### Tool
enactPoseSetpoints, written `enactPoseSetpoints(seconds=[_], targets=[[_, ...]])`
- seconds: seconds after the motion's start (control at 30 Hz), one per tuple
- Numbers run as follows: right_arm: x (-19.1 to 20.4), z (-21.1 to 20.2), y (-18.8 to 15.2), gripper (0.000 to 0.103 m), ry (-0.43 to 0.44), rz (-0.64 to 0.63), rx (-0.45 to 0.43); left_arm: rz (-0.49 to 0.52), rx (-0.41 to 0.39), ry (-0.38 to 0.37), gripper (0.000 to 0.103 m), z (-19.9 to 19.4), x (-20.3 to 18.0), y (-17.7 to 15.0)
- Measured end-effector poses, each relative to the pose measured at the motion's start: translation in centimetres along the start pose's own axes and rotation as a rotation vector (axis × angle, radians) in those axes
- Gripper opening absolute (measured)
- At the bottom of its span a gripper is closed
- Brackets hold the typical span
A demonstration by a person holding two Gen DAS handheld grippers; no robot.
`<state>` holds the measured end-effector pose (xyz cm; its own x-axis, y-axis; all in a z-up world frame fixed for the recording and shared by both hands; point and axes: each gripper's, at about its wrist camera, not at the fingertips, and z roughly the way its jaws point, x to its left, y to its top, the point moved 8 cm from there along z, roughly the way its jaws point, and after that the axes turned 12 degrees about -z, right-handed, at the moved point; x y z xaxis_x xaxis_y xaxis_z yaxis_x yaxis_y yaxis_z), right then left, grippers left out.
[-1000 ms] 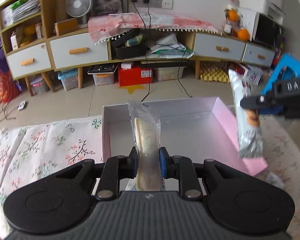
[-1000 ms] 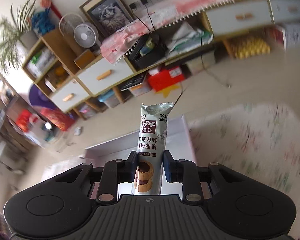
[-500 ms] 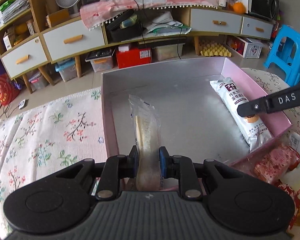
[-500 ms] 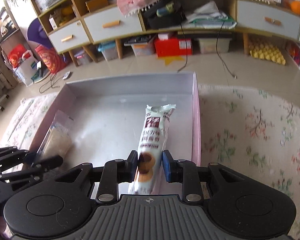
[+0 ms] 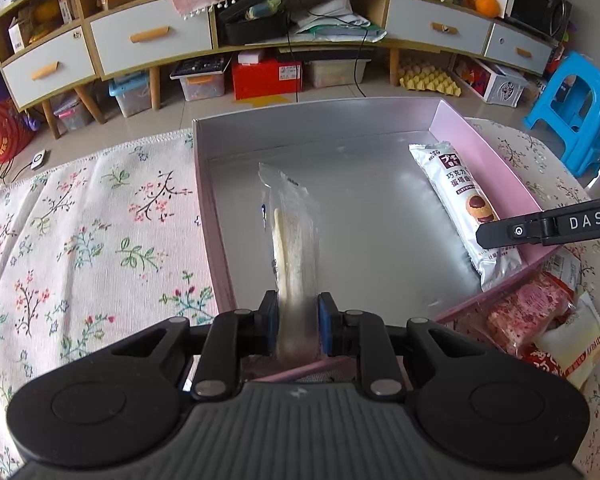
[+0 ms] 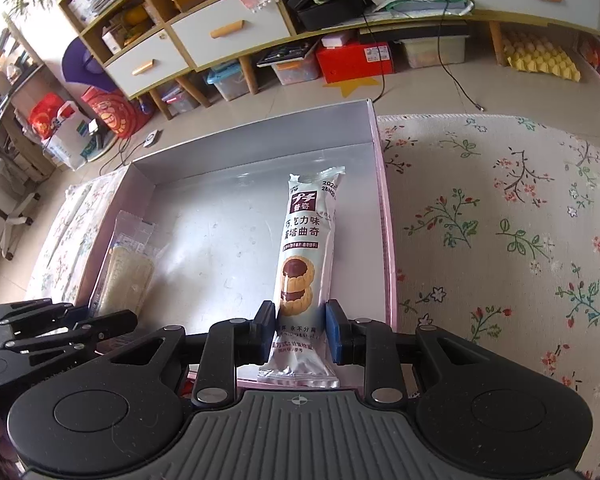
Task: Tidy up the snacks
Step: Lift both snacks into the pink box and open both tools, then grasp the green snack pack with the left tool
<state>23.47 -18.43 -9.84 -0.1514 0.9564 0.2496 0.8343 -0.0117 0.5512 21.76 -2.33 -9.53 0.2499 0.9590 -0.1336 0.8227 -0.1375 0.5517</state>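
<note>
Both snacks have come down into the pink box since a second ago. My right hand-held gripper is opening its jaws; the cookie packet lies flat between them along the box's right wall. My left hand-held gripper stays clamped on the clear wafer packet, standing on edge near the box's left wall.

The chocolate cookie pack, a second ago raised in the air over the floor, now lies flat on the silver bottom of the pink box along its right wall. The right gripper is opening, a gap showing beside the pack. The clear wafer packet now hangs lower, inside the box.
</note>
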Motion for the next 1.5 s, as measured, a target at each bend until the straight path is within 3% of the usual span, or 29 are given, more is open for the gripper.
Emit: enactPoseSetpoints(seconds=[0.1, 0.17, 0.2, 0.23, 0.3, 0.33, 0.6, 0.8, 0.9, 1.07, 1.27, 1.5], targets=[[0.2, -0.2, 0.2, 0.030, -0.015, -0.010, -0.010, 0.016, -0.033, -0.030, 0.024, 0.0, -0.2, 0.0], [0.2, -0.7, 0.4, 0.039, -0.031, 0.002, -0.017, 0.037, -0.073, -0.054, 0.033, -0.1, -0.4, -0.1], [0.3, -1.0, 0.4, 0.051, -0.033, 0.010, -0.028, 0.044, -0.091, -0.058, 0.043, -0.3, -0.5, -0.1], [0.5, -1.6, 0.4, 0.064, -0.028, 0.012, -0.048, 0.046, -0.106, -0.062, 0.046, -0.5, -0.6, -0.1], [1.0, -2.8, 0.4, 0.078, -0.026, 0.004, -0.085, 0.045, -0.125, -0.067, 0.067, -1.1, -0.8, 0.0], [1.1, -3.3, 0.3, 0.084, -0.031, -0.004, -0.097, 0.047, -0.139, -0.071, 0.070, -1.4, -1.0, 0.1], [2.2, -7.8, -0.8, 0.097, -0.136, -0.071, -0.174, 0.012, -0.149, -0.088, 0.098, -3.9, -1.2, -0.7], [3.4, -11.3, -2.4, 0.103, -0.215, -0.145, -0.272, -0.021, -0.131, -0.033, 0.103, -5.4, -0.6, -1.7], [4.2, -12.3, -3.4, 0.103, -0.256, -0.181, -0.277, -0.040, -0.110, 0.018, 0.103, -6.1, -0.2, -2.5], [5.0, -12.7, -6.1, 0.103, -0.228, -0.182, -0.265, -0.064, -0.087, 0.102, 0.103, -6.5, 0.8, -4.6], [4.5, -11.9, -8.4, 0.103, -0.214, -0.191, -0.200, -0.052, -0.085, 0.085, 0.103, -6.7, 1.2, -6.4], [2.4, -10.1, -11.0, 0.103, -0.150, -0.063, -0.087, -0.119, -0.087, 0.029, 0.103, -6.5, 1.8, -7.2]])
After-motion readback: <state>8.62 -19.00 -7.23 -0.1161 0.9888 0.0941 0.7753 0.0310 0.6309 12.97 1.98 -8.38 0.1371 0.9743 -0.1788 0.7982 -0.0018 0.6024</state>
